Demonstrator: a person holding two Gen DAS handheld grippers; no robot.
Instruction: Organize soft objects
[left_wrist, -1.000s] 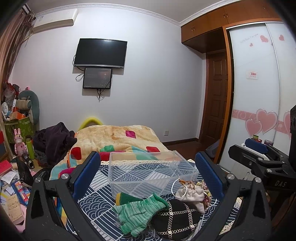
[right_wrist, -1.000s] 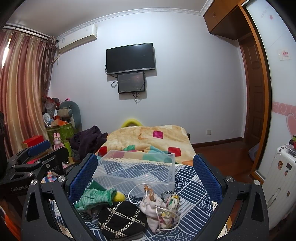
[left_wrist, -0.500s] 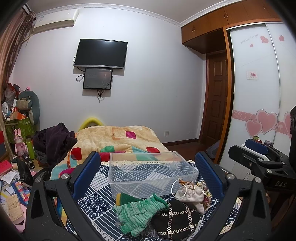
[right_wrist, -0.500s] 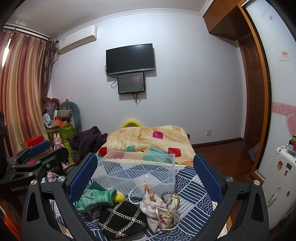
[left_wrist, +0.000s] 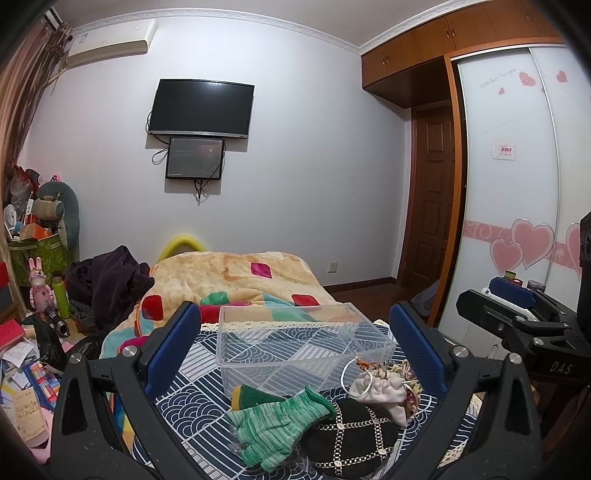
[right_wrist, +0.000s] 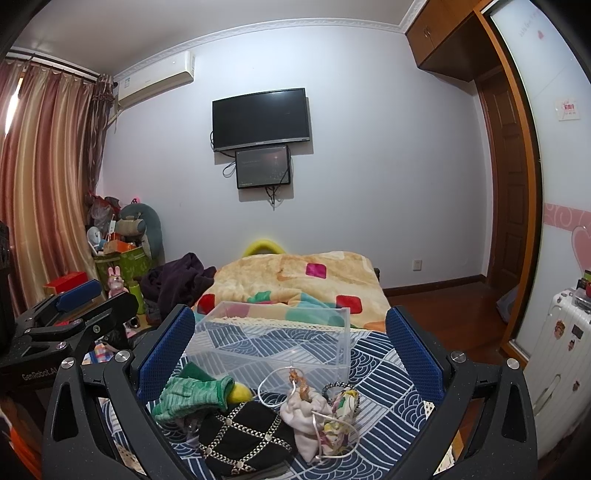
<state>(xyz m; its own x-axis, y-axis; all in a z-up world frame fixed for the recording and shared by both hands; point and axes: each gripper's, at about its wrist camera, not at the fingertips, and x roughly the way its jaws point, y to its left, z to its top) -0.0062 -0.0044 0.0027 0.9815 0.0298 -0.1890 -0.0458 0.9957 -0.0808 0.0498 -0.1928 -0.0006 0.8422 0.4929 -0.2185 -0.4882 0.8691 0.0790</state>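
A clear plastic box (left_wrist: 303, 343) (right_wrist: 273, 343) stands empty on a blue patterned cloth (left_wrist: 199, 398) (right_wrist: 380, 384). In front of it lie a green knit glove (left_wrist: 277, 428) (right_wrist: 188, 395), a black pouch with gold chain trim (left_wrist: 354, 439) (right_wrist: 243, 439), a cream drawstring pouch (left_wrist: 380, 387) (right_wrist: 303, 413) and a floral pouch (right_wrist: 343, 406). My left gripper (left_wrist: 295, 369) is open and empty, above the pile. My right gripper (right_wrist: 288, 365) is open and empty, above the pile too. Each gripper shows at the edge of the other's view.
A bed with an orange patchwork blanket (left_wrist: 236, 280) lies behind the box. Dark clothes (left_wrist: 107, 284) and clutter (left_wrist: 37, 258) sit at the left. A wardrobe with heart decals (left_wrist: 517, 221) and a white suitcase (right_wrist: 561, 362) stand at the right.
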